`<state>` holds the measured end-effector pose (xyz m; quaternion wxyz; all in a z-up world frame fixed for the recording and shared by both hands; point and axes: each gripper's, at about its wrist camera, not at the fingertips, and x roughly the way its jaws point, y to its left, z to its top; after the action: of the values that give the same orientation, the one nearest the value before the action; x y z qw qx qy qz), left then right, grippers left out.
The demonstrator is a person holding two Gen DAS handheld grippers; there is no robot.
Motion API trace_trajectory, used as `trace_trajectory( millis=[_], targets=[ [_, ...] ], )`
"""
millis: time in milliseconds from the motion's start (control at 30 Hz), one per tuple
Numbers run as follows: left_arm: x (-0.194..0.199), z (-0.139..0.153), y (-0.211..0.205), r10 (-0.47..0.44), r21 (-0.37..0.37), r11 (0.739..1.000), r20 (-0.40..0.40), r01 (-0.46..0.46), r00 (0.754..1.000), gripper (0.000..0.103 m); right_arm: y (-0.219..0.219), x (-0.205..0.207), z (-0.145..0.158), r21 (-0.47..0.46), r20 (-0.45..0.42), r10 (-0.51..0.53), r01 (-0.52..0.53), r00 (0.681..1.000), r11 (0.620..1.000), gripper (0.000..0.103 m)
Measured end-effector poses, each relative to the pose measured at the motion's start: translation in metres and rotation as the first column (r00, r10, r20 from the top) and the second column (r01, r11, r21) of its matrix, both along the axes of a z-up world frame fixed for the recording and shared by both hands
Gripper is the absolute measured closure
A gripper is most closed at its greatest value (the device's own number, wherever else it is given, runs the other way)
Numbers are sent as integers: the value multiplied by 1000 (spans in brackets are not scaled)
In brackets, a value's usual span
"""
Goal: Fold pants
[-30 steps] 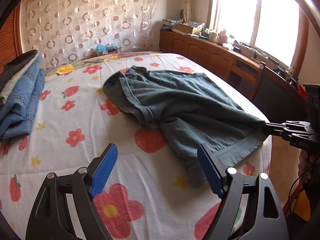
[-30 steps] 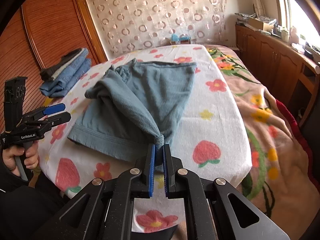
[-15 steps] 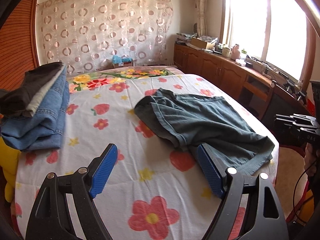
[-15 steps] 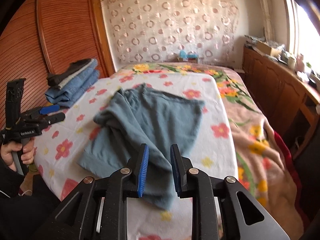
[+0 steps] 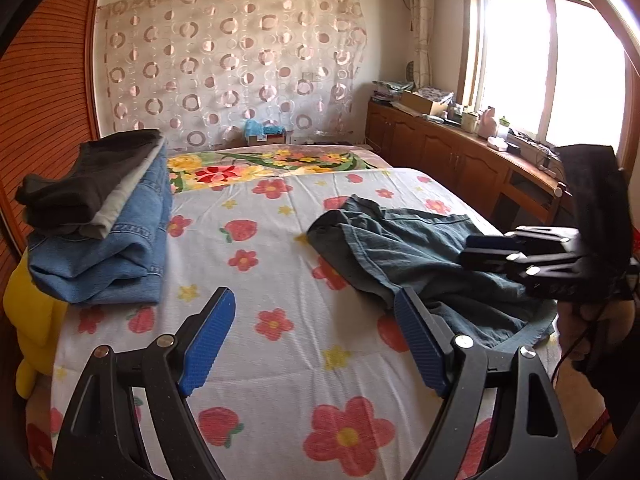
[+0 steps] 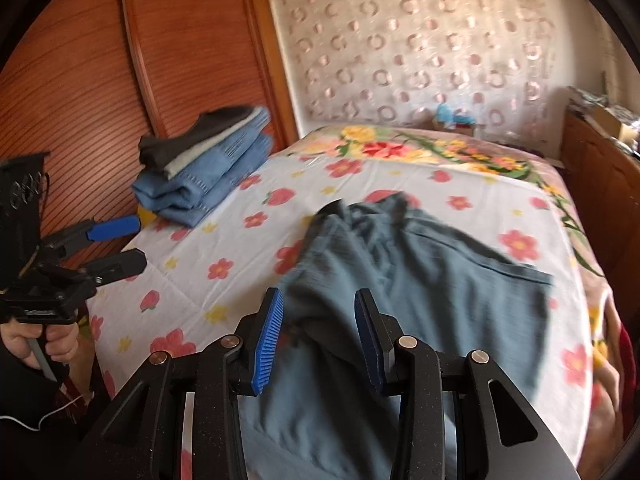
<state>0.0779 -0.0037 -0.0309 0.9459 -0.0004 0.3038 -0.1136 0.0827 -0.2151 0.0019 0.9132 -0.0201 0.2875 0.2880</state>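
Floral bed point(image 5: 280, 360): right tongs point(image 6: 318, 338) just opening above teal pants point(image 6: 440, 280); left tongs point(image 5: 316, 336) spread, empty.

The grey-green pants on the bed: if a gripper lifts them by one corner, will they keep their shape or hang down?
The grey-green pants would probably hang limp: they lie rumpled with soft folds on the bed. They look fairly light, being thin cloth. The ribbed blue pads should likely hold them without slipping.

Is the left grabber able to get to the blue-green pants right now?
Probably yes. The left gripper is open and empty, and only bare bedsheet lies between it and the pants.
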Motion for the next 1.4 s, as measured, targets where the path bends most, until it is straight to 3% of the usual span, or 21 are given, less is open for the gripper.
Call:
trace_trajectory(
  millis=[367, 533, 733, 767, 800, 867, 1000, 1233, 1400],
  targets=[
    [2, -4, 18, 42, -10, 999, -4, -42, 999, 20, 40, 44, -16, -102, -69, 72, -79, 995, 992, 65],
    [3, -11, 21, 42, -17, 999, -17, -42, 999, 20, 52, 59, -27, -159, -108, 58, -75, 992, 984, 65],
    [3, -14, 22, 42, -24, 999, -28, -42, 999, 20, 67, 63, -34, -194, -96, 63, -81, 993, 978, 66],
    [3, -15, 22, 41, -25, 999, -29, -42, 999, 20, 67, 62, -34, -202, -91, 60, -78, 994, 976, 81],
    [3, -15, 22, 40, -25, 999, -30, -41, 999, 20, 69, 64, -35, -221, -91, 45, -65, 995, 973, 89],
    [3, -16, 21, 38, -24, 999, -33, -39, 999, 20, 65, 65, -32, -205, -100, 42, -61, 994, 977, 97],
    [3, -19, 18, 28, -19, 999, -39, -29, 999, 20, 44, 64, -13, -129, -67, 24, -33, 997, 991, 98],
    [9, -23, 2, -8, -7, 1000, -49, 7, 999, 20, -3, 73, 17, -149, -6, -81, 79, 997, 986, 98],
    [13, -24, -9, -36, 3, 999, -52, 36, 998, 20, -24, 88, 17, -152, -20, -142, 138, 990, 979, 98]
  ],
)
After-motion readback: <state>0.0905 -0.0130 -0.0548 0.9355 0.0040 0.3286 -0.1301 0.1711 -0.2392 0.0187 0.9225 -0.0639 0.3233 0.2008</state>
